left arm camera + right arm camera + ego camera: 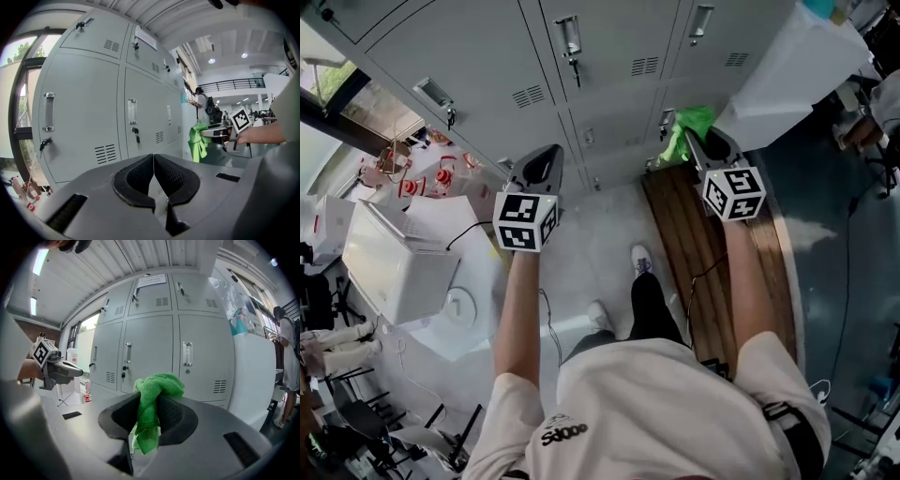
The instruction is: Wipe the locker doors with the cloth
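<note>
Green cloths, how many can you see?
1. The green cloth is pinched in the right gripper, in front of the lockers. More could be hidden out of view.

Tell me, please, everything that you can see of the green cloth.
The green cloth is bright green, soft and nubby like microfibre, and crumpled rather than folded. The right tongs are shut on its middle: a bunched wad stands above the pads and a loose tail hangs below them. It is held in the air in front of the grey locker doors and appears not to touch them. Nothing else touches it.
</note>
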